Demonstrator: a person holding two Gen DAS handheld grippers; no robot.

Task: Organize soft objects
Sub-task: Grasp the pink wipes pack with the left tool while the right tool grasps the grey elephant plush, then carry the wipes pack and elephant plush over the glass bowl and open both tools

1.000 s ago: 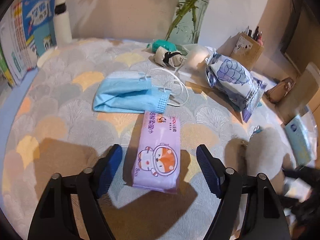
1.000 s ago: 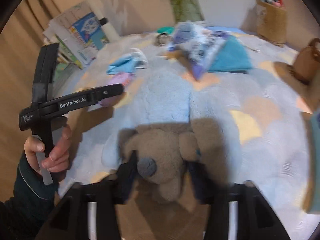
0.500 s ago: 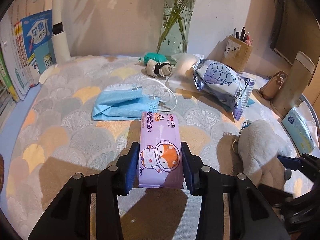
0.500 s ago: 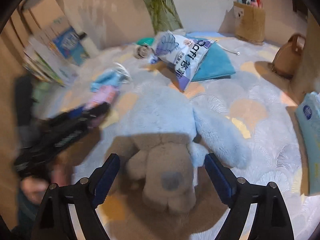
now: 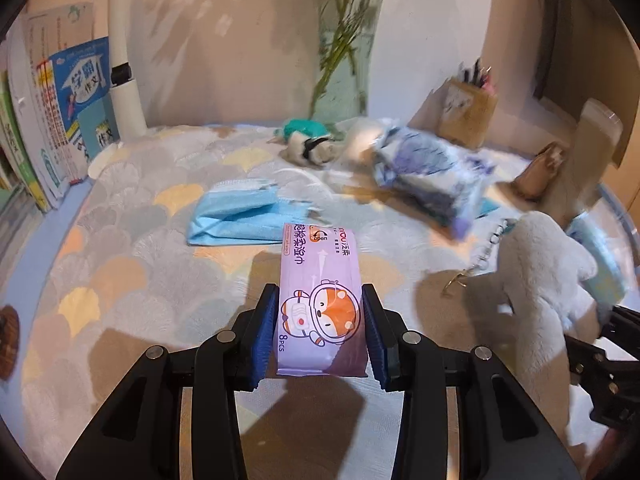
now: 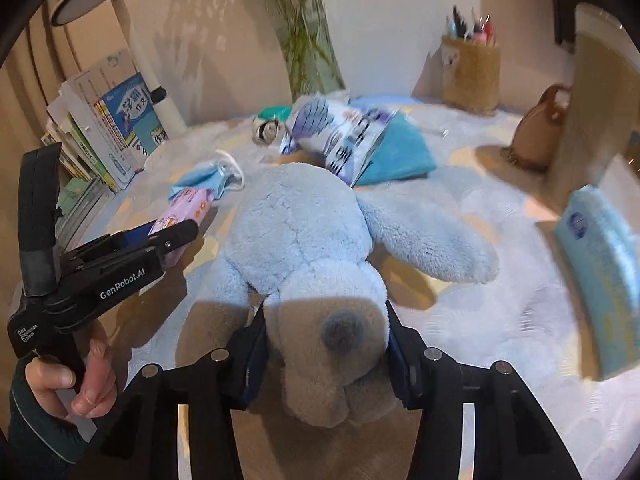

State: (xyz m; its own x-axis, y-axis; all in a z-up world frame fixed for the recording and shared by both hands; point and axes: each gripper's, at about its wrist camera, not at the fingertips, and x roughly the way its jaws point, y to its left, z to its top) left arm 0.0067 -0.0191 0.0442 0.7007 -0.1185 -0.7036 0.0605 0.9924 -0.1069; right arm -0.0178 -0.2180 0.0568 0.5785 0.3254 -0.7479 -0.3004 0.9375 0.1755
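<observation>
The purple wipes pack (image 5: 320,300) sits between the blue pads of the left tool (image 5: 320,330), which is closed on it, raised above the surface (image 5: 132,264). The right tool (image 6: 326,350) presses both pads on the brown muzzle of the blue plush dog (image 6: 300,224). A blue face mask (image 5: 240,220) lies just beyond the pack.

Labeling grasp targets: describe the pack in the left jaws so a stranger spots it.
On the scallop-patterned tablecloth, just in front of the blue face mask, the left gripper is shut on a flat tissue pack. It is the only lilac item, printed with an orange cartoon fox astronaut.
</observation>
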